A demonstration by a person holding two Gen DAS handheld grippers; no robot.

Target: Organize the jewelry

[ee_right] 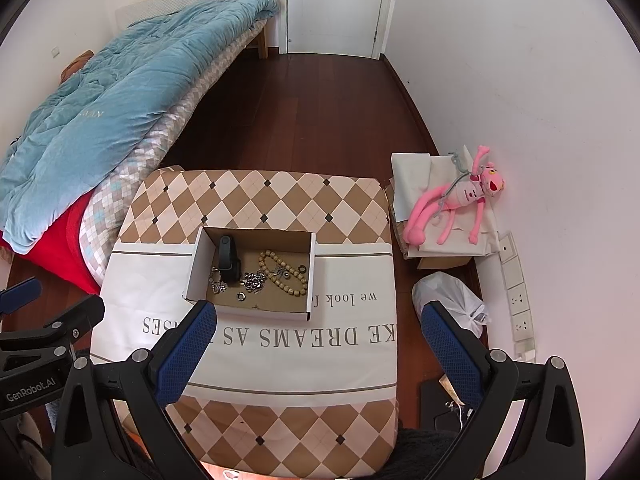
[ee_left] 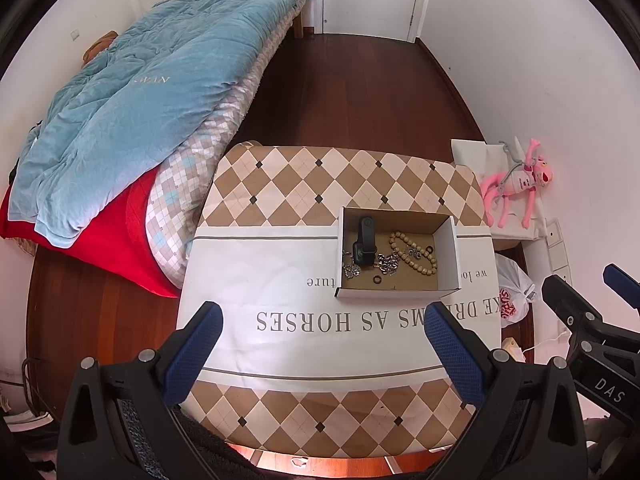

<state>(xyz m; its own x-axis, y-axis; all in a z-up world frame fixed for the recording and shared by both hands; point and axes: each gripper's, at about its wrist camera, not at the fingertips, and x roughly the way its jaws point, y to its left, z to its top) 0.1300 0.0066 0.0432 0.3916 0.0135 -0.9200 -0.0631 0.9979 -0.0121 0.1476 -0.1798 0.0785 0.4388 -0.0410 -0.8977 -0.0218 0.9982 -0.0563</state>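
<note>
Dark wooden floor [ee_left: 360,92] surrounds a small desk [ee_left: 280,272] draped in a diamond-patterned cloth with printed lettering. On the desk, toward two o'clock from the left wrist camera, sits an open cardboard box [ee_left: 397,254] [ee_right: 250,272]. Inside it lie a black wristband [ee_left: 365,247] [ee_right: 228,258] at its nine o'clock side, a silver chain [ee_left: 386,262] [ee_right: 253,279] beside the band, a wooden bead bracelet [ee_left: 416,254] [ee_right: 282,272] at three o'clock, and a small dark ring [ee_left: 376,279] [ee_right: 241,296] near six o'clock.

The left gripper [ee_left: 322,354] hovers above the desk's near half, jaws wide and holding nothing. The right gripper [ee_right: 318,354] hangs likewise, jaws wide and empty, its left pad overlapping the box's near corner in view.

At ten o'clock a bed carries a blue quilt [ee_left: 144,104]. At three o'clock a pink plush toy [ee_right: 460,200] lies against the white wall.
</note>
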